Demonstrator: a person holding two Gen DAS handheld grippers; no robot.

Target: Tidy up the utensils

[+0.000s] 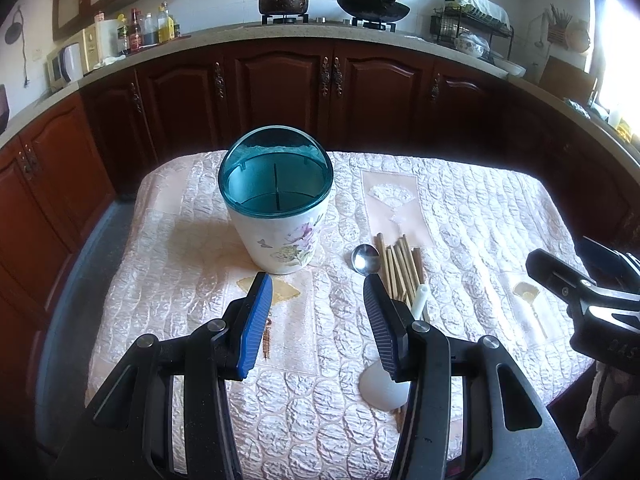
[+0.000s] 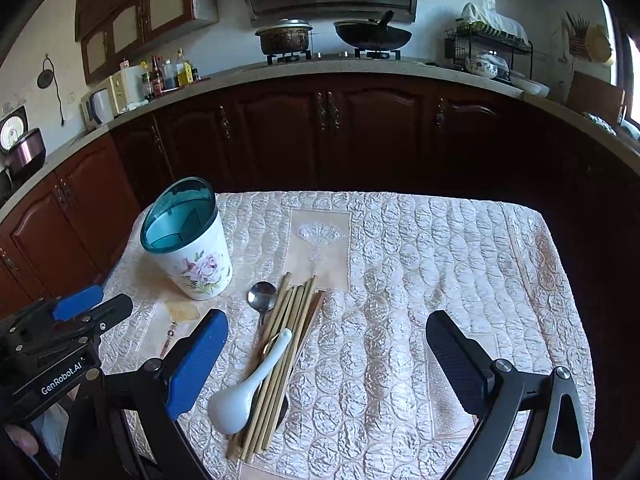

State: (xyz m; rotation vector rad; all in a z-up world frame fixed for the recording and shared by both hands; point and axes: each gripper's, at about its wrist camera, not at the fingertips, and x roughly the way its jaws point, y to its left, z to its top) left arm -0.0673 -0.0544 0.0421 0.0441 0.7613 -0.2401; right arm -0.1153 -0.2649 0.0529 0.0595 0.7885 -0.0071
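From the left wrist view we see our left gripper [image 1: 318, 300] with its jaws spread apart and nothing between them, hovering over the quilted tablecloth [image 1: 460, 216]. The utensil holder [image 1: 276, 216], a flowered cup with a teal rim and an inner divider, stands upright just beyond the jaws, a little left of centre. The utensils lie to the right: the metal spoon [image 1: 365, 258] has its bowl just past the tip of the right-hand finger, the bundle of chopsticks [image 1: 400, 266] lies beside it, and the white ceramic spoon [image 1: 382, 390] is partly hidden behind that finger. Our right gripper [image 1: 576, 292] shows at the right edge.

From the right wrist view our right gripper [image 2: 326, 344] is wide open and holds nothing. The chopsticks [image 2: 280, 360], metal spoon [image 2: 262, 294] and white ceramic spoon [image 2: 244, 392] lie in one pile between the jaws, closer to the blue left-hand finger. The utensil holder [image 2: 192, 252] stands further off to the left, and the left gripper [image 2: 92, 308] appears at the left edge.
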